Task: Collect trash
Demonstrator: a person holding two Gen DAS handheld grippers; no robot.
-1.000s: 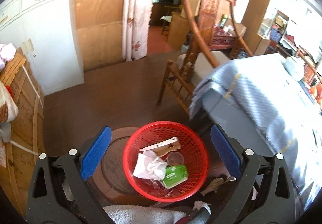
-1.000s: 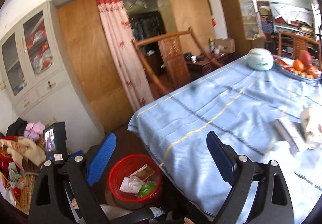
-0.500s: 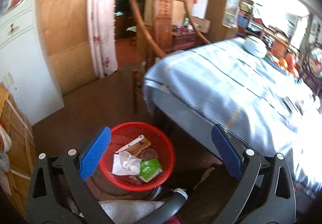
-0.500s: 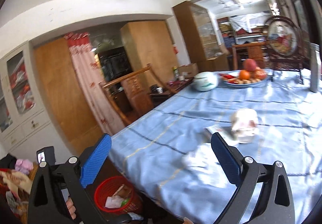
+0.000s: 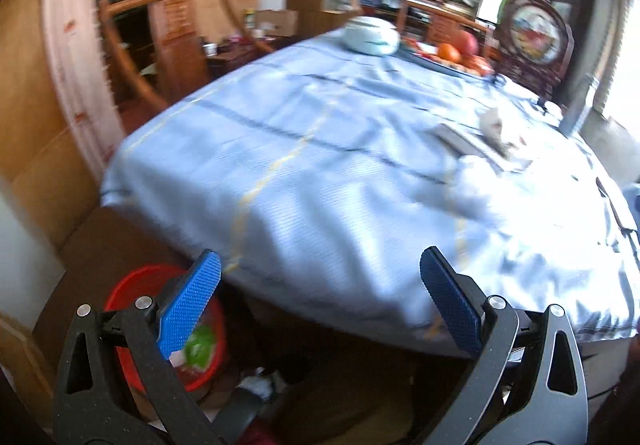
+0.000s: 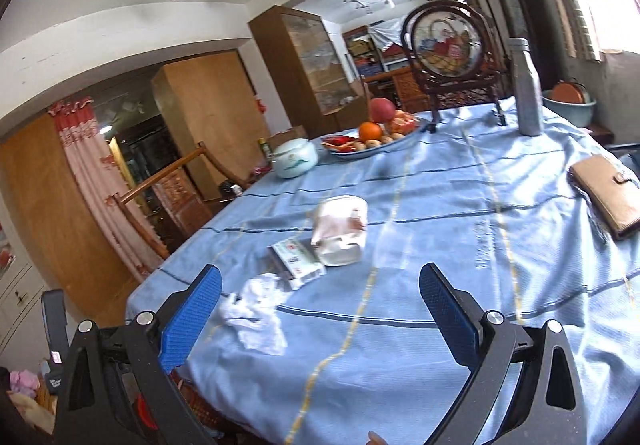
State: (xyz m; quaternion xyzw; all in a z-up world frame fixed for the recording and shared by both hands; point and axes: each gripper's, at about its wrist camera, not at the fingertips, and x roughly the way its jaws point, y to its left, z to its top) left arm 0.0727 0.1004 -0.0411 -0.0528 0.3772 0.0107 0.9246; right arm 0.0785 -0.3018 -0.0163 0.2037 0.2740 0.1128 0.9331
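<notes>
1. Left tool (image 5: 320,297) is standing wide, blue pads (image 5: 188,309) gripping nothing, hovering off the desk's near-left corner; this view is motion-blurred.
2. Right tool (image 6: 320,299) is likewise spread wide and holding nothing, hanging over the near edge of the desk (image 6: 460,285), which is wearing a pale blue striped cloth.
3. Crumpled white tissue (image 6: 256,313) is lying near the near-left corner: wrinkled, irregular, flat-lying, just inside the right tool's left pad in that view.
4. Just beyond it, a flat printed packet (image 6: 296,259) is sitting with a white and pink crushed wrapper (image 6: 340,231) touching its far side; a clear plastic cup (image 6: 394,247) is standing beside them.
5. Red mesh basket (image 5: 132,293) is sitting on the floor below the near-left corner, showing a green packet (image 5: 200,343) inside.
6. Fruit plate (image 6: 372,143), lidded bowl (image 6: 296,159), silver bottle (image 6: 526,89) and brown wallet (image 6: 606,195) are occupying the far and right edges.
</notes>
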